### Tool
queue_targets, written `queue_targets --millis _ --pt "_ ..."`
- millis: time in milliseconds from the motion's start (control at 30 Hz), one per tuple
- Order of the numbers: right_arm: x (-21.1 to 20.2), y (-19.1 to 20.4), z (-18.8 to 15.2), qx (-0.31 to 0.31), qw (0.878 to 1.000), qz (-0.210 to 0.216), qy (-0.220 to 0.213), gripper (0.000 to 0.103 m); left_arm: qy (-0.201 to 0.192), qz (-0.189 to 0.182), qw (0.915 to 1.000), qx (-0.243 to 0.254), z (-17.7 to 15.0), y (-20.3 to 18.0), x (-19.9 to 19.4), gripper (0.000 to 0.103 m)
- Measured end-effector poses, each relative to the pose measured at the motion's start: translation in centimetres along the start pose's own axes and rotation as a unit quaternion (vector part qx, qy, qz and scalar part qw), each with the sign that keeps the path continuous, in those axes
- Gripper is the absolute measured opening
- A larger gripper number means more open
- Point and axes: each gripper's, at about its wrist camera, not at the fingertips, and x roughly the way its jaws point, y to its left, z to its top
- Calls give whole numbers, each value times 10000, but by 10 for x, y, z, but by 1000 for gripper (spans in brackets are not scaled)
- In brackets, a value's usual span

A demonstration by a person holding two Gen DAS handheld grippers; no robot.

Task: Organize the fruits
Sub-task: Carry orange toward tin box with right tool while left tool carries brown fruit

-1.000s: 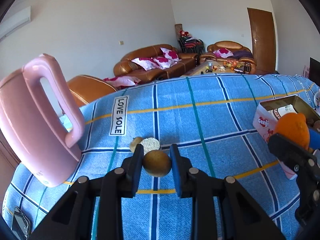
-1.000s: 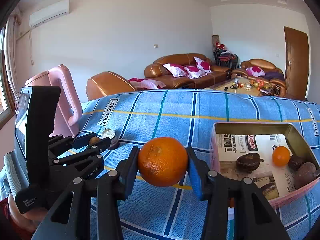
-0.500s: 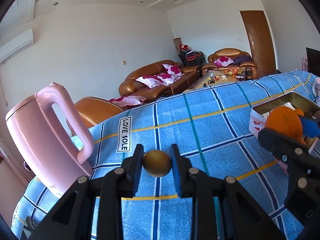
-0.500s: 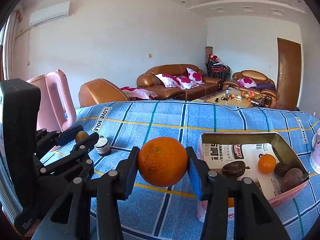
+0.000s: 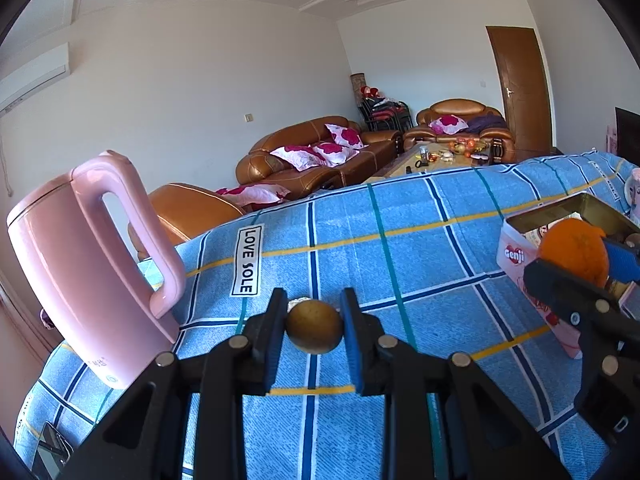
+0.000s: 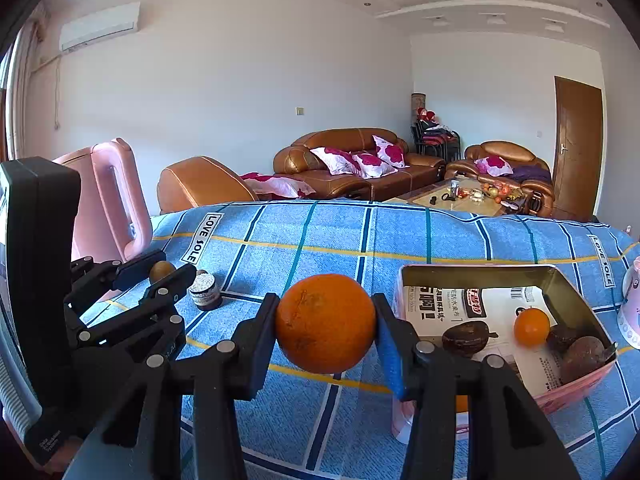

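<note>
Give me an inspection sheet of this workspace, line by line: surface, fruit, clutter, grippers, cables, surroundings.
Surface: blue plaid cloth on the table.
Job's things: large orange; small brown fruit; open tin holding a small orange and dark fruits.
Clutter: pink kettle; small jar; phone at the cloth's edge.
Grippers: left gripper clamps the brown fruit; right gripper clamps the large orange.
Cables: nothing seen.
Surroundings: brown sofas, wooden door.

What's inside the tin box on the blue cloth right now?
In the tin box: printed paper lining, a small orange and three dark brown fruits. The near corner is hidden behind the right gripper.
</note>
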Motion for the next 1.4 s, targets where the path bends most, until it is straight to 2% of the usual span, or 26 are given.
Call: queue_targets --millis 333,500,1400 --pt "-7 -2 -2 -51 10000 -60 -30 48 116 -112 9995 -275 -3 -1 -2 28" --pt "-13 -5 -4 -85 9999 -95 -46 48 243 -303 9983 -429 -5 -4 -2 28" --pt "-34 -39 -10 -120 9991 -395 -74 48 278 -514 9971 -495 -2 -39 -9 28"
